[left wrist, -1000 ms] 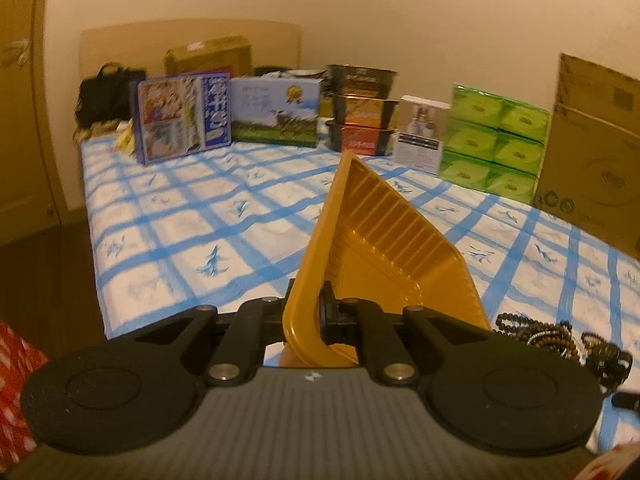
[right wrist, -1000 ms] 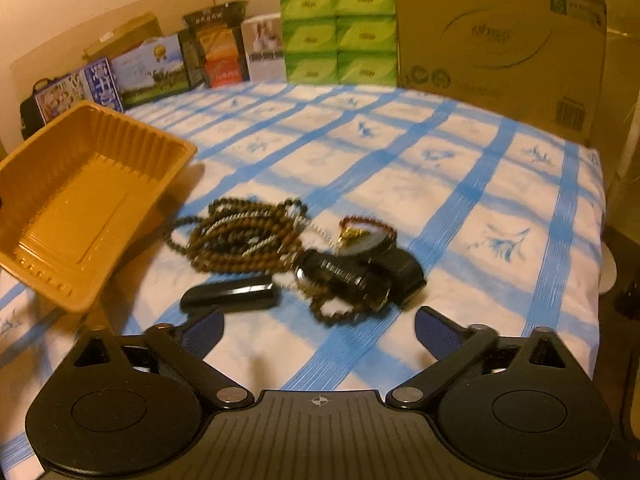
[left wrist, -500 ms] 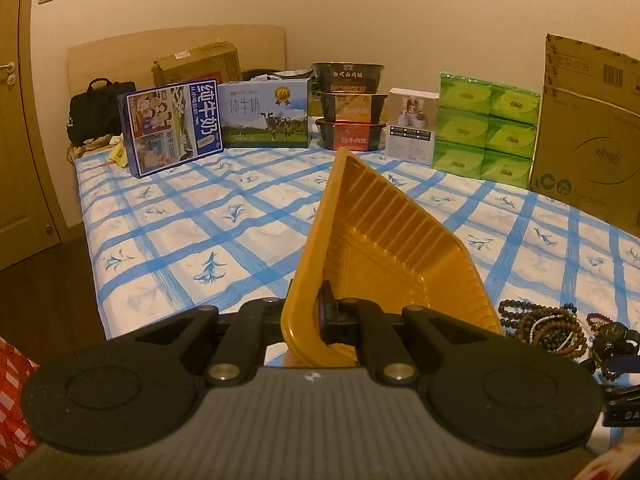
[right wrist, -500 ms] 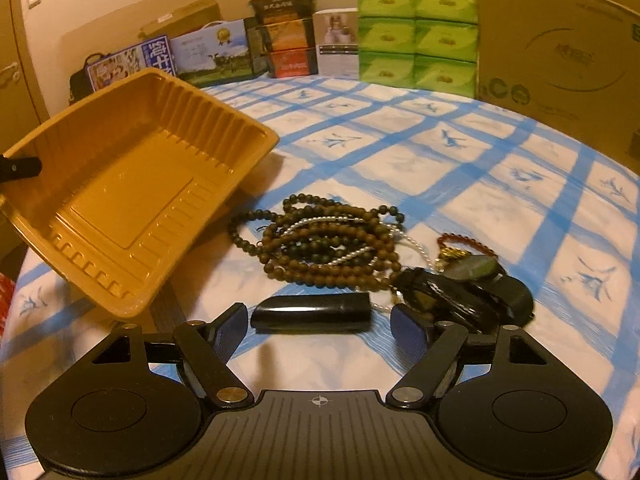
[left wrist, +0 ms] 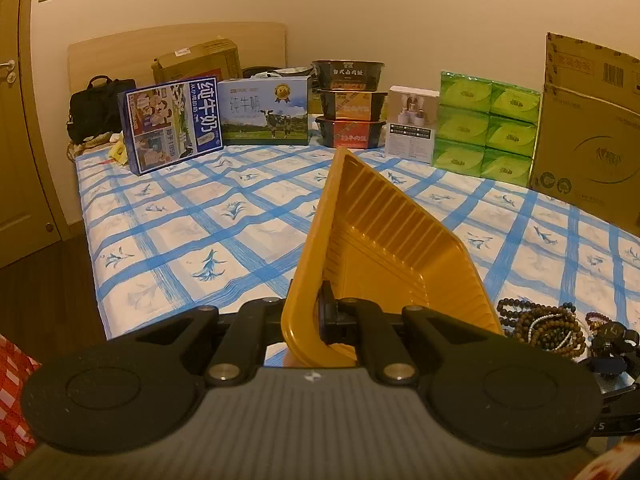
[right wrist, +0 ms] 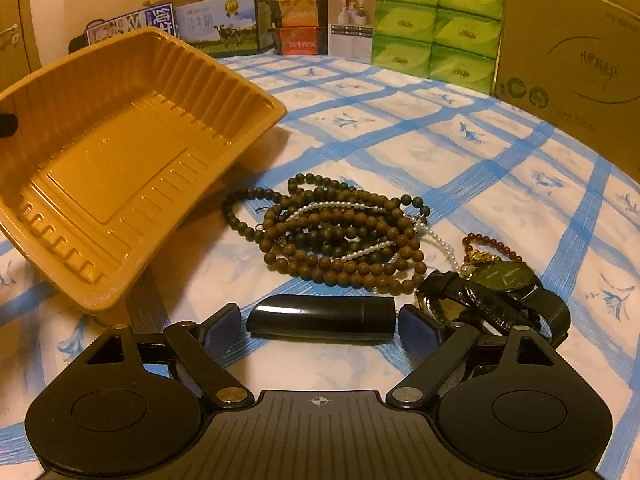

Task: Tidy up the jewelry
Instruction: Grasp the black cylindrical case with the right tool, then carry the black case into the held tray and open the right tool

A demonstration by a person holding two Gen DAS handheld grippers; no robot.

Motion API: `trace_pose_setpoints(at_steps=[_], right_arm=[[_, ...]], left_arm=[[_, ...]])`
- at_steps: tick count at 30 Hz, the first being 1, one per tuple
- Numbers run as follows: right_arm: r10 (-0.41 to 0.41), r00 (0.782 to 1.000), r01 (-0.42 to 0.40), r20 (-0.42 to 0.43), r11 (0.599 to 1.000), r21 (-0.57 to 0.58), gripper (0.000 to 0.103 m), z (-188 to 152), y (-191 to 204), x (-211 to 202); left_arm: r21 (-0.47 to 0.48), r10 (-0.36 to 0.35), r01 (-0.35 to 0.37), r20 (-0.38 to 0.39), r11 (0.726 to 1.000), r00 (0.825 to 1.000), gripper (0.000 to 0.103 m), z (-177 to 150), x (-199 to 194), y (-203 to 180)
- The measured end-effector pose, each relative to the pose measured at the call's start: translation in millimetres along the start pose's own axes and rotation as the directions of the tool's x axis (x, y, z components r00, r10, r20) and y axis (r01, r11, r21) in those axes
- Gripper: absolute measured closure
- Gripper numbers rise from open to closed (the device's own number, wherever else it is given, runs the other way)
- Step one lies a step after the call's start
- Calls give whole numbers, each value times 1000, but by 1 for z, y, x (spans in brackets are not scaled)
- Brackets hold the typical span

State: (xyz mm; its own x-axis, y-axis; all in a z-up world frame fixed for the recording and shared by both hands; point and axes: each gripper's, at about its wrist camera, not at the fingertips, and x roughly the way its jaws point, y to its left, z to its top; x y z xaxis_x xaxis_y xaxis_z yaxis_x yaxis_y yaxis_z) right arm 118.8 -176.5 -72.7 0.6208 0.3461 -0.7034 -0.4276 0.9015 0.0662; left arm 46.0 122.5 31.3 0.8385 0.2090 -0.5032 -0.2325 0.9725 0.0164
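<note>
My left gripper (left wrist: 316, 316) is shut on the near rim of a yellow plastic tray (left wrist: 384, 248), holding it tilted on the bed; the tray (right wrist: 120, 152) also shows at the left of the right wrist view. My right gripper (right wrist: 320, 326) is open, its fingers on either side of a black tube-shaped case (right wrist: 320, 317) lying crosswise on the sheet, not touching it. Behind the case lies a heap of brown bead strings with a pearl strand (right wrist: 336, 236). To the right are a red bead bracelet (right wrist: 492, 246) and black watches (right wrist: 500, 288).
The bed has a blue-checked sheet (left wrist: 192, 216). Along its far edge stand milk cartons (left wrist: 224, 120), stacked bowls (left wrist: 350, 104), green tissue packs (right wrist: 436, 24) and a large cardboard box (right wrist: 568, 52). A wooden door (left wrist: 16, 120) and dark floor lie left of the bed.
My right gripper has moved forward and down to the black case, which now lies between its open fingers. The left gripper has levelled out and still holds the tray.
</note>
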Motion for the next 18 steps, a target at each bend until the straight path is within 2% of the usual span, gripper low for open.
trace_pose_setpoints(at_steps=[1, 8, 12, 15, 18], right_arm=[[1, 1000, -1, 3, 1000, -5, 27, 0, 0, 0], [-23, 999, 24, 40, 1000, -20, 27, 0, 3, -10], [-11, 994, 12, 111, 1000, -12, 27, 12, 5, -27], [44, 984, -44, 172, 999, -5, 27, 28, 12, -40], [134, 972, -132, 192, 991, -21, 27, 44, 24, -42]], left_arm=[[2, 0, 0, -1, 1000, 1000, 97, 0, 0, 0], [20, -5, 5, -13, 1000, 1000, 97, 0, -1, 0], [20, -5, 5, -11, 1000, 1000, 97, 1, -1, -1], [24, -7, 7, -13, 1000, 1000, 97, 2, -1, -1], [23, -7, 7, -13, 1000, 1000, 97, 2, -1, -2]])
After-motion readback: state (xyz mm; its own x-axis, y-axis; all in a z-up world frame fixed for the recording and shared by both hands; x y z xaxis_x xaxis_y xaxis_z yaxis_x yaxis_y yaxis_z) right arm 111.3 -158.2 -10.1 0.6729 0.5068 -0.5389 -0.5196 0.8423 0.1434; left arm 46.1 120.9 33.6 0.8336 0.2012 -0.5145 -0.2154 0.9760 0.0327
